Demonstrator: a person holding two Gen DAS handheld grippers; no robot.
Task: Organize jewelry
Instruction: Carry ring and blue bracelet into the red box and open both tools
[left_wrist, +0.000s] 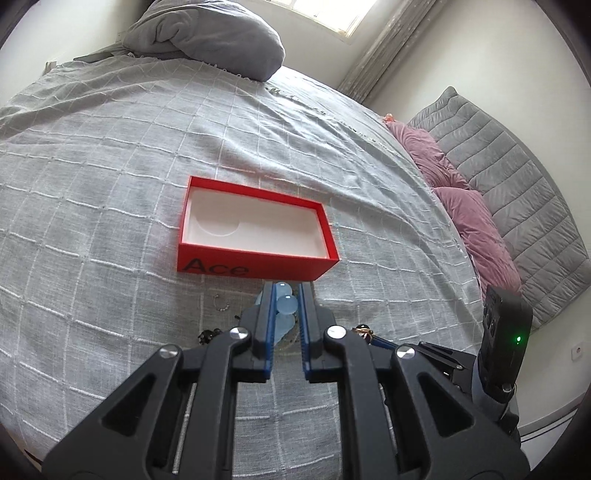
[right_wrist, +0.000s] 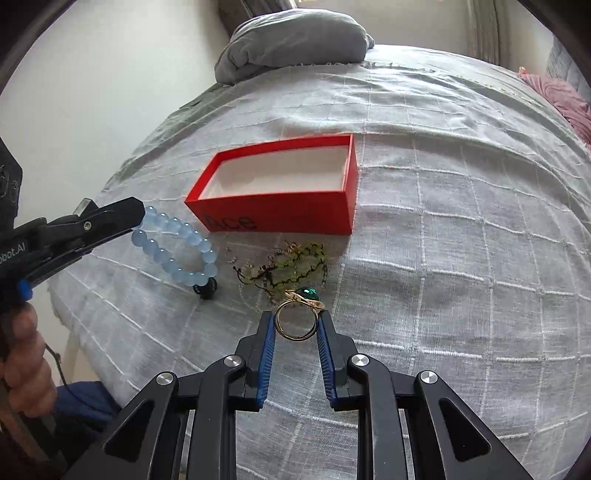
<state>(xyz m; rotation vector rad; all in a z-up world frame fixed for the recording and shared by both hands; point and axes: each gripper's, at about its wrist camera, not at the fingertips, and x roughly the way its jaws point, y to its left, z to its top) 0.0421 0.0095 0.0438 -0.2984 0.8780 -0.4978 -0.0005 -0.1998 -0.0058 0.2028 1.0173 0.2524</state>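
Note:
An open red box (left_wrist: 255, 230) with a white lining sits on the grey bedspread; it also shows in the right wrist view (right_wrist: 280, 192) and looks empty. My left gripper (left_wrist: 287, 295) is shut on a pale blue bead bracelet (left_wrist: 286, 308), which hangs from it just in front of the box; the bracelet (right_wrist: 177, 251) and left gripper (right_wrist: 136, 218) show at the left of the right wrist view. My right gripper (right_wrist: 296, 319) is shut on a gold ring (right_wrist: 295, 321) with a green stone, held low over the bed.
A tangled green and black necklace (right_wrist: 288, 267) lies on the bedspread between the ring and the box, with a small dark piece (right_wrist: 205, 290) beside the bracelet. A grey pillow (left_wrist: 207, 37) lies far back. Pink cushions (left_wrist: 465, 206) lie at the right.

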